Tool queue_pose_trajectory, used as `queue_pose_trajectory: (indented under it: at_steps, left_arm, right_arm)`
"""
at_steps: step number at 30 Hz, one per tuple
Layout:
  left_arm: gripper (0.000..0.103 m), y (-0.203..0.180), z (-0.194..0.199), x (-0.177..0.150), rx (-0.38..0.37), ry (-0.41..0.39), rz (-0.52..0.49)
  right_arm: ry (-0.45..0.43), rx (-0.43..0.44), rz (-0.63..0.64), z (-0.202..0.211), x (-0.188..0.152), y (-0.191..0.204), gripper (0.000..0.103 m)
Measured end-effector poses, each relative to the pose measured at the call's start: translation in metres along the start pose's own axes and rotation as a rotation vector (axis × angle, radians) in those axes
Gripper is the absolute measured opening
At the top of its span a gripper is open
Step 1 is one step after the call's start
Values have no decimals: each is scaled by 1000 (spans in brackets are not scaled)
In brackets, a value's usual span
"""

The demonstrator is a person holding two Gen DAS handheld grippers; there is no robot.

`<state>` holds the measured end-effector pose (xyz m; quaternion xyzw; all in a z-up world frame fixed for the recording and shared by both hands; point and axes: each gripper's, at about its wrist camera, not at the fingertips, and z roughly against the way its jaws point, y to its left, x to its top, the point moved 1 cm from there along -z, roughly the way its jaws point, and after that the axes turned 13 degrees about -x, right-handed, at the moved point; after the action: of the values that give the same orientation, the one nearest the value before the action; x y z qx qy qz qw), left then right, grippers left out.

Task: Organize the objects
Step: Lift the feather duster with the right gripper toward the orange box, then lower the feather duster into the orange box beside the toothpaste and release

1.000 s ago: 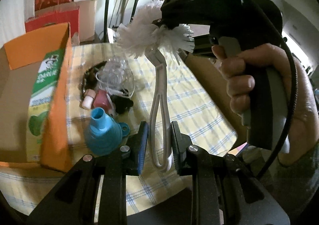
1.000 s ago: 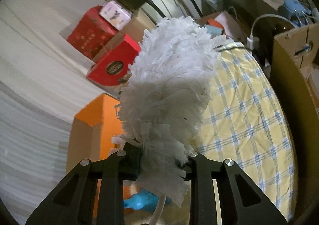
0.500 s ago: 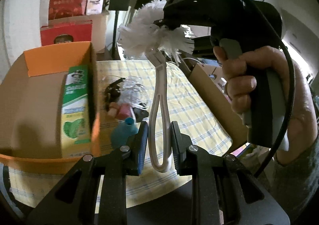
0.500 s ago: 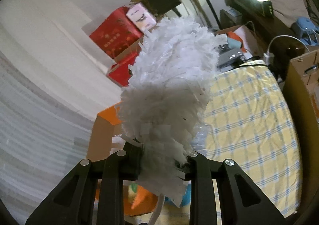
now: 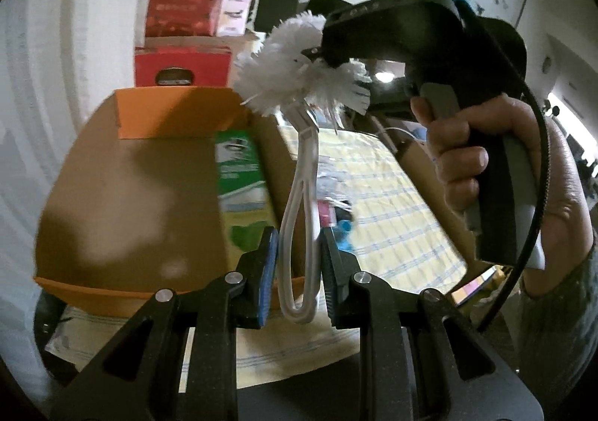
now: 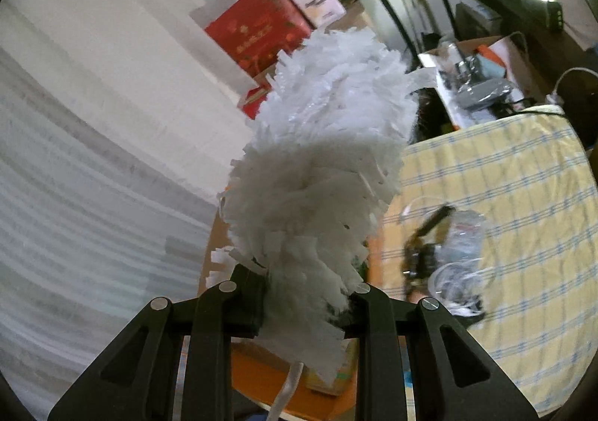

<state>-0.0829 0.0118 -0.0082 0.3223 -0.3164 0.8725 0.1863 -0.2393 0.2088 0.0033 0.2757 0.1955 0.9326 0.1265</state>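
Note:
A white fluffy duster (image 5: 299,62) with a pale looped handle (image 5: 301,234) is held in the air by both grippers. My left gripper (image 5: 299,264) is shut on the handle loop. My right gripper (image 6: 302,303) is shut on the duster's fluffy head (image 6: 317,167); it shows in the left wrist view (image 5: 392,36) held by a hand. An open orange cardboard box (image 5: 149,178) sits below and to the left, with a green carton (image 5: 243,189) standing against its right wall.
A yellow checked tablecloth (image 5: 385,204) covers the table, with a clear plastic bag and small items (image 6: 448,256) on it. Red boxes (image 5: 183,6) are stacked at the back wall. A brown cardboard panel (image 5: 429,189) stands at the table's right edge.
Both grippers have carried the duster leftward, from over the table items to over the orange box. The blue funnel and small items have slid out to the right of view.

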Motion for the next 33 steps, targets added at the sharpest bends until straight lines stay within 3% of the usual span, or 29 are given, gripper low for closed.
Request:
queue_pose_trajectory:
  at_steps: [16, 28, 33]
  left_arm:
    - [22, 102, 21, 14, 25, 101, 26]
    - [23, 149, 15, 16, 77, 139, 67]
    - [23, 160, 8, 16, 119, 149, 82]
  right_arm:
    - [129, 41, -40, -74, -13, 43, 24]
    - [205, 24, -54, -121, -17, 54, 27]
    - [233, -4, -52, -133, -15, 52, 34]
